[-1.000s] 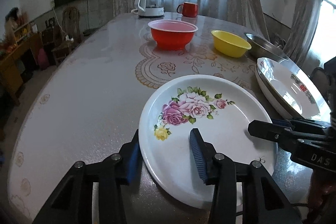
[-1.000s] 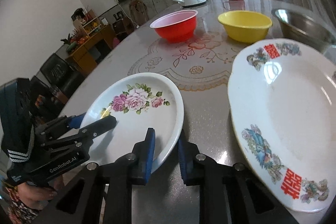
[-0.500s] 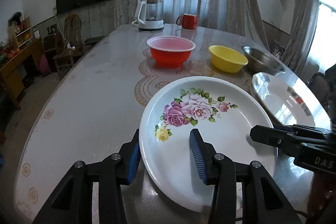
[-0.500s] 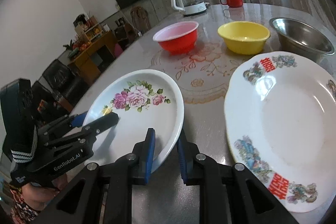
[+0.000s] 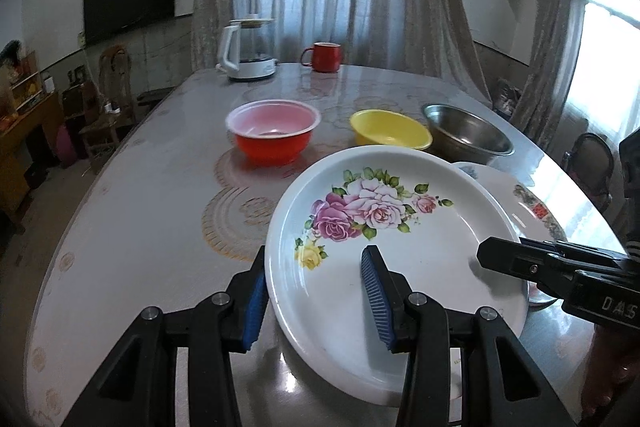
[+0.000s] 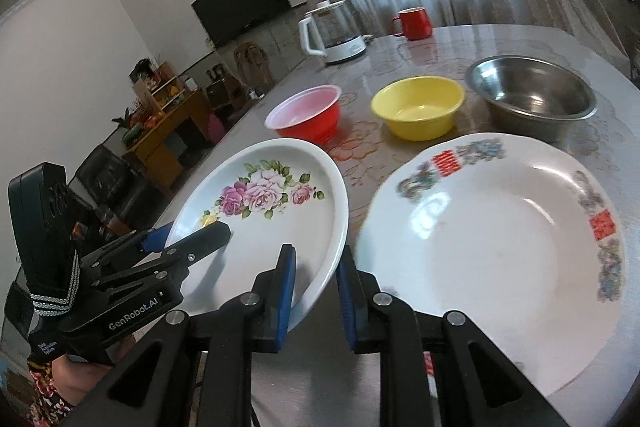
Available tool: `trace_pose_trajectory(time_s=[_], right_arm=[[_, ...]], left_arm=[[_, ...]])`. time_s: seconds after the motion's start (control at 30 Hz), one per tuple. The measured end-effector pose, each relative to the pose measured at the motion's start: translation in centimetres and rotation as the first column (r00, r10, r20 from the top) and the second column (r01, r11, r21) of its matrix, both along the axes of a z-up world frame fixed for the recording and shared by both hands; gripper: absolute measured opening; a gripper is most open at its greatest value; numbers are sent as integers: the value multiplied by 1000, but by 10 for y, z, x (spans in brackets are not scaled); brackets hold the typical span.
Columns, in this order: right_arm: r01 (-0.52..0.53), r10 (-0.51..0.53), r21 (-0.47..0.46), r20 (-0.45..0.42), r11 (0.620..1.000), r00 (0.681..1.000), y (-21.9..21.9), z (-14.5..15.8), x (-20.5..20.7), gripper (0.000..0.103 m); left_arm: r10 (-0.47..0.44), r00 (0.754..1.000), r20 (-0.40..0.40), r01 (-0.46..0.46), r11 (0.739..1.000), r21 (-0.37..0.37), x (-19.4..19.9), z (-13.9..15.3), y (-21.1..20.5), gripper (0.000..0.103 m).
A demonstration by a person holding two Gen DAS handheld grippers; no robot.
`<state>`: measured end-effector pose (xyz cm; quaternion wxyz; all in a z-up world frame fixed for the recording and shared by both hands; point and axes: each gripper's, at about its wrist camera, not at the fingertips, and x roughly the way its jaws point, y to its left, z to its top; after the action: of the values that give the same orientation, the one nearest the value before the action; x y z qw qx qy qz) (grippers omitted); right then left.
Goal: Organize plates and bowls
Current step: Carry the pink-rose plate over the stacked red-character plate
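Left wrist view: left gripper (image 5: pixel 316 291) clamped near rim of rose plate (image 5: pixel 400 227), held tilted above table (image 5: pixel 140 227), overlapping red-lettered plate (image 5: pixel 528 199) | Right wrist view: right gripper (image 6: pixel 316 291) pinched rose plate's (image 6: pixel 272 219) opposite rim; red bowl (image 6: pixel 306 113), yellow bowl (image 6: pixel 418 111), steel bowl (image 6: pixel 532 95) in a row behind.

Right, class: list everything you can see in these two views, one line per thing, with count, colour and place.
Rose plate: one, white, gripped by both grippers.
Large plate: one, white with red characters, on the table right of the rose plate.
Bowls: red, yellow, steel, in a row behind.
Kettle: one, white, far end.
Mug: one, red, beside the kettle.
Table: one, patterned.
Left hand-held gripper, right hand-held gripper: black, blue pads, each on the rose plate's rim.
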<state>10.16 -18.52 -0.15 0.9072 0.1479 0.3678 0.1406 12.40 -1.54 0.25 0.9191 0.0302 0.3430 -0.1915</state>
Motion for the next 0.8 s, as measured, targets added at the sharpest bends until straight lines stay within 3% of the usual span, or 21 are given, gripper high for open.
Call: trace_pose_trajectory(time_s=[0.33, 0.8], right_arm=[[106, -106, 11, -5, 994, 994, -46, 4, -14, 20], [217, -213, 32, -98, 976, 972, -99, -16, -27, 21]], left_arm=[[-100, 995, 2, 100, 995, 23, 5, 3, -57, 45], [-204, 978, -42, 208, 974, 95, 8, -10, -122, 45]])
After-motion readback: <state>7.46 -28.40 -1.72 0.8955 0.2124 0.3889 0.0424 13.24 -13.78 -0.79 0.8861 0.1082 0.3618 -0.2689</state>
